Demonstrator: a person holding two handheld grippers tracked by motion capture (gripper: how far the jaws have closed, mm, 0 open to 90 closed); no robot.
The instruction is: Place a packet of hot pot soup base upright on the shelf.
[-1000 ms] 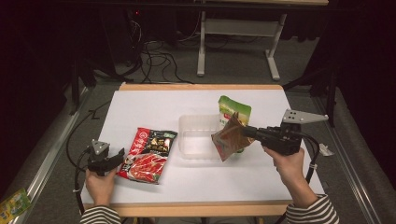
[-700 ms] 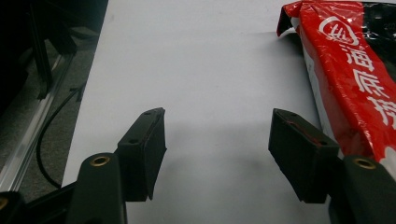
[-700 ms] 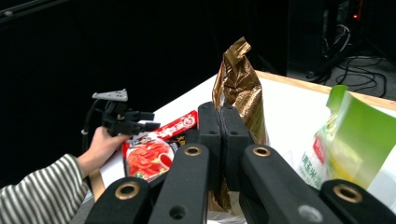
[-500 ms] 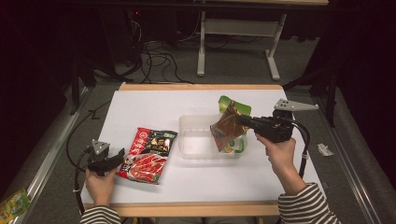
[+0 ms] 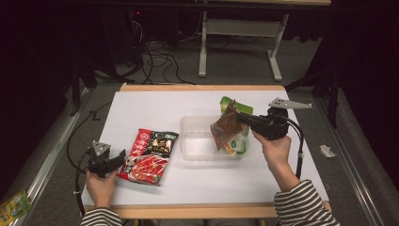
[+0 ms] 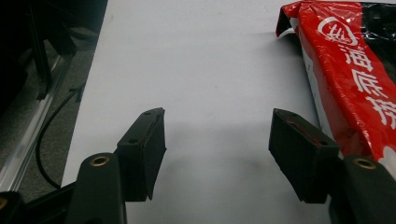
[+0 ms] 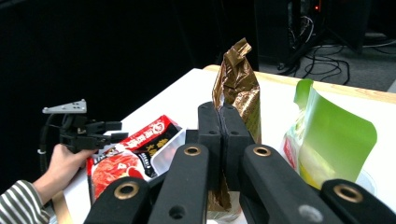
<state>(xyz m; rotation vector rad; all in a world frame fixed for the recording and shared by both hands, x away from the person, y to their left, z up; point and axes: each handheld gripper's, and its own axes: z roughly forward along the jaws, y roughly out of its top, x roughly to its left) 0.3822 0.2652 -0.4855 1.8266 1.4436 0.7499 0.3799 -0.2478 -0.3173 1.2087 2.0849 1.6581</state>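
**Brown pouch held over the clear tub**

High view: the right gripper [image 5: 240,117] has its jaws pressed together on a brown pouch [image 5: 227,128], which hangs tilted above the right end of a clear tub [image 5: 197,141]. Whether the pouch touches the tub cannot be told. A green pouch [image 5: 237,136] stands just behind and beside the brown one, at the tub's right edge. The tub sits near the middle of the white table [image 5: 155,103].

A red packet [image 5: 149,155] lies flat on the table, left of the tub and apart from it. The left gripper [image 5: 120,157] rests at the table's near left corner, its tips just beside the packet's left edge.

Left gripper view: the jaws stand wide apart over bare table, nothing between them; the red packet [image 6: 355,79] lies along the right jaw's outer side.

Right gripper view: the closed jaws pinch the brown pouch [image 7: 238,88] low on its side, so its crimped top rises upright above them. The green pouch [image 7: 331,140] stands at right; the red packet [image 7: 133,154] and the left gripper [image 7: 109,130] lie farther off at left.
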